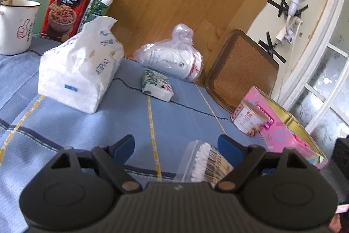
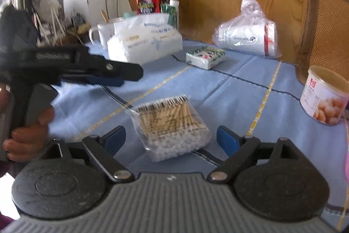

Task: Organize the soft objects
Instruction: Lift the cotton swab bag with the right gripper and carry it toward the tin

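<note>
A clear bag of cotton swabs [image 2: 172, 127] lies on the blue tablecloth [image 2: 229, 102], between the open jaws of my right gripper [image 2: 172, 140]. It also shows in the left wrist view [image 1: 205, 162], low between the open jaws of my left gripper [image 1: 176, 145]. The left gripper appears from the side in the right wrist view [image 2: 113, 75]. Farther back lie a large white tissue pack [image 1: 80, 67], a small green-patterned tissue pack [image 1: 157, 85] and a plastic bag with white rolls [image 1: 174, 56].
A pink box [image 1: 283, 126] stands open at the right with a tin can [image 1: 250, 117] beside it. A red cereal box [image 1: 69, 1], a carton [image 1: 96, 10] and a white mug [image 1: 15, 25] stand at the back left. A woven chair back [image 1: 242, 67] is behind the table edge.
</note>
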### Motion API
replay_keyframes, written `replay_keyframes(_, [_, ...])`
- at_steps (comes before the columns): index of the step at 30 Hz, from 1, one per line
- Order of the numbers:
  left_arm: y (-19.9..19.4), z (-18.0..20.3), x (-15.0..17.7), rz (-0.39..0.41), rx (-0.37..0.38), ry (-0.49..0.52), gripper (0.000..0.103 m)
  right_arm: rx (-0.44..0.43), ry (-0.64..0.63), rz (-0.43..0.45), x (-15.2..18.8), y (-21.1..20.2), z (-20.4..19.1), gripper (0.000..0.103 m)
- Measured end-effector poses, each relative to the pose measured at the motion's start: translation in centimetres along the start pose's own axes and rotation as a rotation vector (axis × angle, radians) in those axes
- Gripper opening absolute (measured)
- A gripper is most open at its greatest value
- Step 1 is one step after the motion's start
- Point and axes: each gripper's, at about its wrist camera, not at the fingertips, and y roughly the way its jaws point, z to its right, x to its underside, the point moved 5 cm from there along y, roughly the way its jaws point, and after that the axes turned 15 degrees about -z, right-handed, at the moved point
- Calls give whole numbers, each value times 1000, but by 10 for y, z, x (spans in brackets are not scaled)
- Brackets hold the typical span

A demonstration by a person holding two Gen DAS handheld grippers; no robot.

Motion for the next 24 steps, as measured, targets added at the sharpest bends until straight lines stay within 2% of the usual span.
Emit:
replay_keyframes(2, [0,1,1,0,-2,10,86,16,-4,-8,2,4,0,81])
replay_keyframes(3, [0,2,1,-1,-2,11,86,35,-5,2,2,2,0,65])
replay_keyframes(4, [0,2,1,-3,-2,11,86,46,6,8,2,0,0,62])
replay_keyframes(9, [-1,0,1,-20,4,-28,86,34,151,34,9,-8,7,59])
replay_keyframes(13, [0,9,16,-73,132,-116,87,25,187,43,18,-15,3,59])
replay_keyframes(15, [3,20,24,-111,154,-114,86,9,199,45,21,-18,3,59])
replay_keyframes(18, [11,36,28,-164,174,-113,80,-32,236,51,23,-21,7,59])
replay_keyframes(20, [18,43,27,-190,185,-109,64,-71,257,61,24,-23,7,58])
replay_keyframes(21, [22,49,25,-201,182,-100,63,-81,261,68,25,-25,7,58])
replay_keyframes(24, [27,66,16,-201,164,-54,56,-33,247,114,27,-37,8,57])
